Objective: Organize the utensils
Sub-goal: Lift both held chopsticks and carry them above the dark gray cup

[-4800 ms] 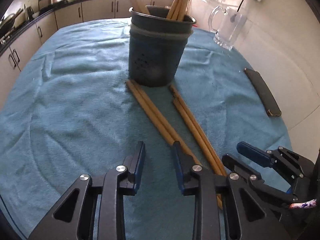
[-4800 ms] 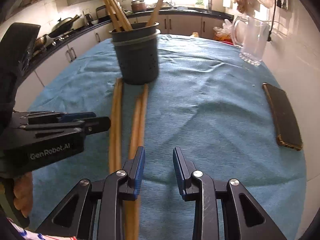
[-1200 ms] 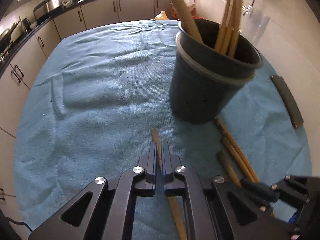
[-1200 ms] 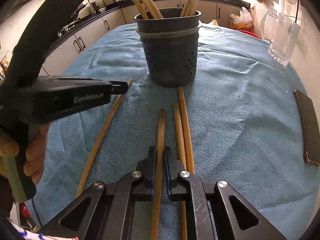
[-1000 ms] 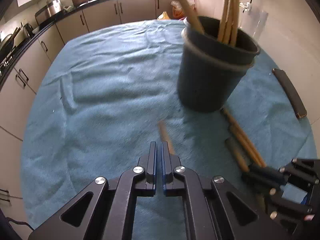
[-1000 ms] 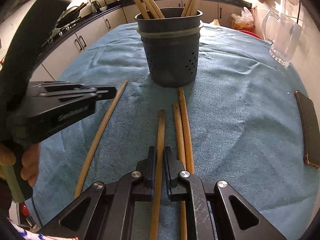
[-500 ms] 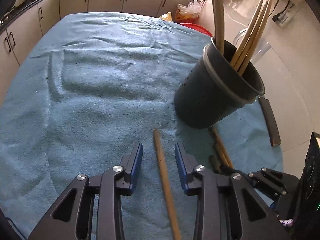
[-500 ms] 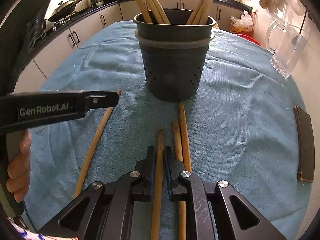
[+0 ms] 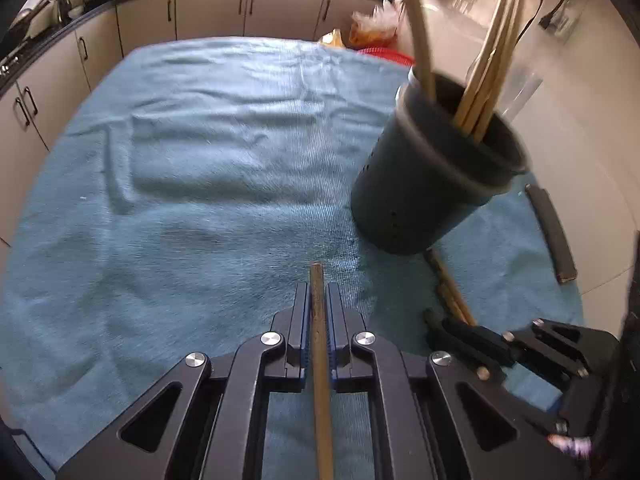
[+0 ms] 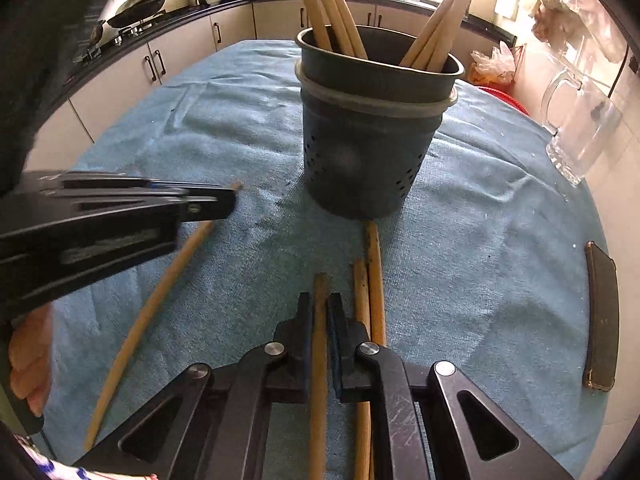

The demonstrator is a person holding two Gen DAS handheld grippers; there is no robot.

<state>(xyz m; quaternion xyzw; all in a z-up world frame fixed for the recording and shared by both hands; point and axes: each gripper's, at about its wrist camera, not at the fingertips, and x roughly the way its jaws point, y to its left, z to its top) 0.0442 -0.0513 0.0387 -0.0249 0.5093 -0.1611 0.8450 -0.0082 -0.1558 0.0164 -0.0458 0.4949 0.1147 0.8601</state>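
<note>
A dark perforated utensil holder (image 9: 432,184) (image 10: 368,136) stands on the blue towel and holds several long wooden sticks. My left gripper (image 9: 318,312) is shut on a wooden stick (image 9: 320,360) whose tip pokes out ahead of the fingers; the same gripper (image 10: 216,202) and stick (image 10: 160,292) show at the left of the right wrist view. My right gripper (image 10: 320,320) is shut on another wooden stick (image 10: 319,380); it also shows in the left wrist view (image 9: 432,316). Two more sticks (image 10: 372,288) lie on the towel just right of it, pointing at the holder.
A blue towel (image 9: 180,160) covers the table. A dark phone (image 10: 600,316) lies near the right edge. A glass mug (image 10: 580,124) stands at the far right. Kitchen cabinets and a counter run behind the table.
My left gripper, open around the stick half a second ago, has shut on it again. My right gripper stays shut on its stick and has moved closer to the holder.
</note>
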